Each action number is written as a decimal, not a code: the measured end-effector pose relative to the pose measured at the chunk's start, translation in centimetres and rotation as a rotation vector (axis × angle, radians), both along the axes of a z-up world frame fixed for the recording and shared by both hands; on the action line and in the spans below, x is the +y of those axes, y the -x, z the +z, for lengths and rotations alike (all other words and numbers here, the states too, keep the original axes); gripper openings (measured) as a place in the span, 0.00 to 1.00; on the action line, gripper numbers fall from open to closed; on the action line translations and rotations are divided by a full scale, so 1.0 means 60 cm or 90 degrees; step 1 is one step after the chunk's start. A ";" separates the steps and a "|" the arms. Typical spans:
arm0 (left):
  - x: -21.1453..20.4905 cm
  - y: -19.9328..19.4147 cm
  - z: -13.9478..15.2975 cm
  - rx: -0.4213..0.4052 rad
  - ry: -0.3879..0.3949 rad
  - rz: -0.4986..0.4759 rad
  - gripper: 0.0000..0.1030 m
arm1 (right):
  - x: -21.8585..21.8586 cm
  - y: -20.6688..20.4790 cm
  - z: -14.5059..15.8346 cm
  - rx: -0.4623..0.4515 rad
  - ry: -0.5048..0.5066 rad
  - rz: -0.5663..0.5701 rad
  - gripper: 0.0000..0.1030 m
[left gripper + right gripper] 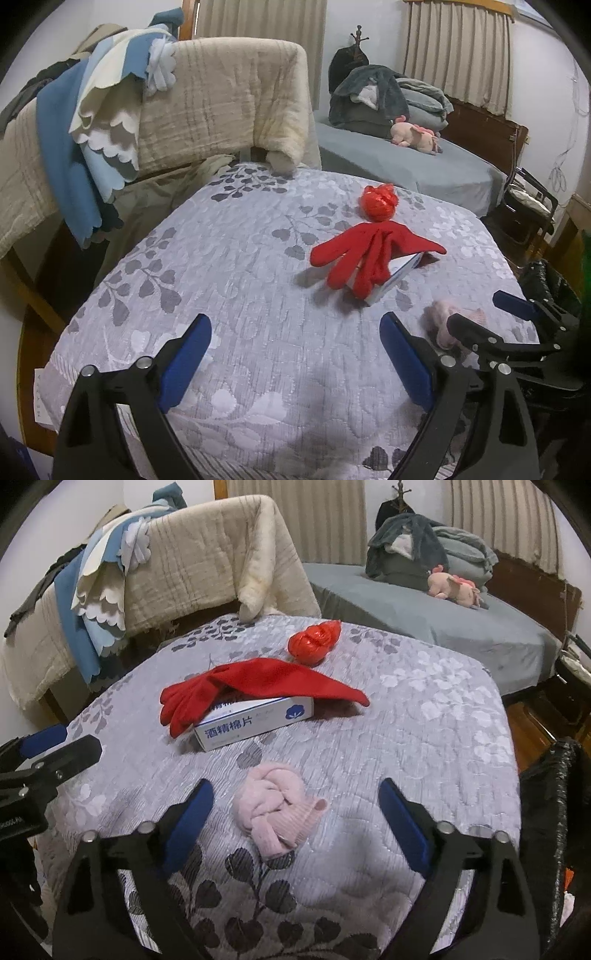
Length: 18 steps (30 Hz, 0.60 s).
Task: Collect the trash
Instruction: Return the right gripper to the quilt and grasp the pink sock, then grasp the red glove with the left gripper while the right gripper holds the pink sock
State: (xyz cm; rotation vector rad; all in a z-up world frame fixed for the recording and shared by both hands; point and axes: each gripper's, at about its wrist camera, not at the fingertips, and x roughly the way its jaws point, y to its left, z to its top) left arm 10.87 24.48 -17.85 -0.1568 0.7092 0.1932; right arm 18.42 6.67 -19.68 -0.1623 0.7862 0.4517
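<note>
A pink rolled-up cloth bundle (275,808) lies on the grey leaf-patterned bedspread (424,738), between the blue pads of my right gripper (295,786). The pads stand wide of it and do not touch it, so the gripper is open. Farther back, red gloves (236,686) drape over a white box with blue print (255,720). Behind them sits a crumpled red plastic wrapper (314,642). My left gripper (295,321) hovers open over bare bedspread (240,277), left of the right gripper (480,310) and short of the gloves (362,254) and wrapper (378,203).
A black plastic bag (546,794) hangs off the bed's right edge. A beige quilt (207,554) and blue-white cloths (96,590) hang over a frame at the back left. A second bed (443,616) with a pink plush toy (454,585) and folded clothes stands at the back right.
</note>
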 end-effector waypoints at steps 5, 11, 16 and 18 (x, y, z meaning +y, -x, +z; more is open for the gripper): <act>0.009 -0.003 -0.005 0.004 0.003 0.006 0.87 | 0.007 -0.004 -0.012 0.017 0.006 0.011 0.70; 0.004 -0.010 -0.007 0.006 0.005 -0.003 0.87 | 0.010 -0.006 -0.017 0.042 -0.012 0.041 0.47; -0.010 -0.024 -0.004 0.002 0.010 -0.015 0.87 | 0.005 -0.006 -0.011 0.048 -0.025 0.051 0.39; -0.015 -0.030 0.000 -0.001 0.013 -0.019 0.87 | -0.004 -0.009 -0.006 0.044 -0.029 0.040 0.39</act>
